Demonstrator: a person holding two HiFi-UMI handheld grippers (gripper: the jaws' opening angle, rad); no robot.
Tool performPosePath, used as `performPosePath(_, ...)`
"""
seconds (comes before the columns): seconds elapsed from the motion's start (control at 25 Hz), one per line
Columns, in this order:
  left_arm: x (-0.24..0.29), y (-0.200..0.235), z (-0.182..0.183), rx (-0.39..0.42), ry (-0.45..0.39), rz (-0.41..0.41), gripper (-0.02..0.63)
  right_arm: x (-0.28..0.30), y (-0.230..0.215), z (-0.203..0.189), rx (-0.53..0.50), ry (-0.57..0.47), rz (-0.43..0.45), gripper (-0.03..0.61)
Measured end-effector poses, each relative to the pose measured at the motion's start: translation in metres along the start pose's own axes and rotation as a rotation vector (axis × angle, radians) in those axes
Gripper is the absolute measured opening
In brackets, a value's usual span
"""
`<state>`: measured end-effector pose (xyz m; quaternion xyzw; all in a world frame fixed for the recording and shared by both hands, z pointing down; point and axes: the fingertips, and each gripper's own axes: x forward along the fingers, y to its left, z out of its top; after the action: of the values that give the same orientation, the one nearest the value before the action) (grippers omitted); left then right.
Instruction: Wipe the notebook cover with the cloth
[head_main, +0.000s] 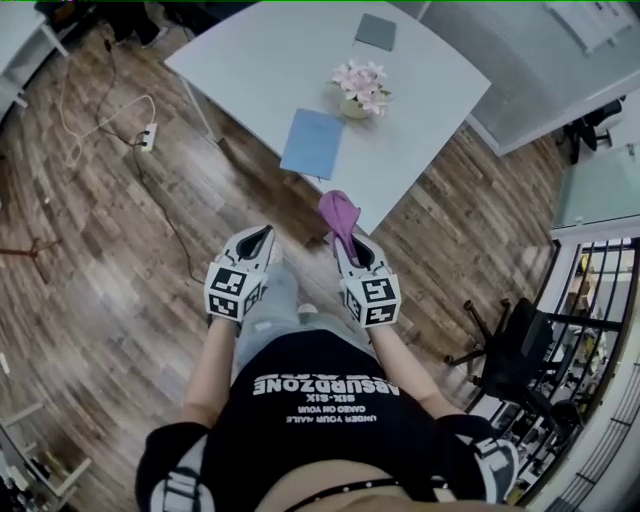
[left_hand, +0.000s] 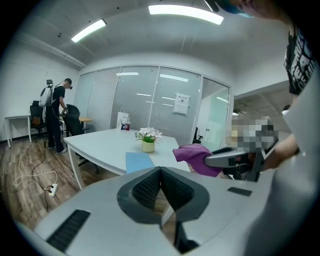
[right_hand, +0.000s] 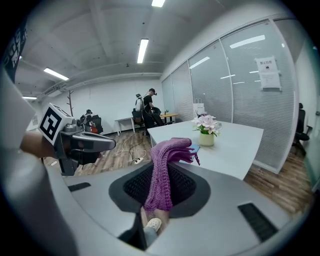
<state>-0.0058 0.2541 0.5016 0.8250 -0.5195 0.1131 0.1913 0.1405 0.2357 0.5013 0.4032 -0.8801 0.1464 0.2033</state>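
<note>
right claw (head_main: 347, 240) pinching cloth (head_main: 338, 209), left claw (head_main: 262, 233) closed, side by side

A flower pot (head_main: 361, 92) stands near the notebook (head_main: 312, 143), with bare table (head_main: 250, 62) open on its left.

Two grippers: left gripper (head_main: 262, 233) and right gripper (head_main: 346, 240). One cloth (head_main: 340, 212), one blue notebook (head_main: 312, 143), one grey pad (head_main: 376, 31), one flower pot (head_main: 360, 90), one table (head_main: 255, 60), one power strip (head_main: 148, 136), two chairs, one nearer (head_main: 515, 352), one farther (head_main: 592, 122)
</note>
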Motion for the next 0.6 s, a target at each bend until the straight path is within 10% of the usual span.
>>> performPosePath(0.6, 0.128, 0.126, 0.029, 0.03, 0.14, -0.161, 0.017, 0.177, -0.086, 0.073, 0.128, 0.049, -0.183, 0.083)
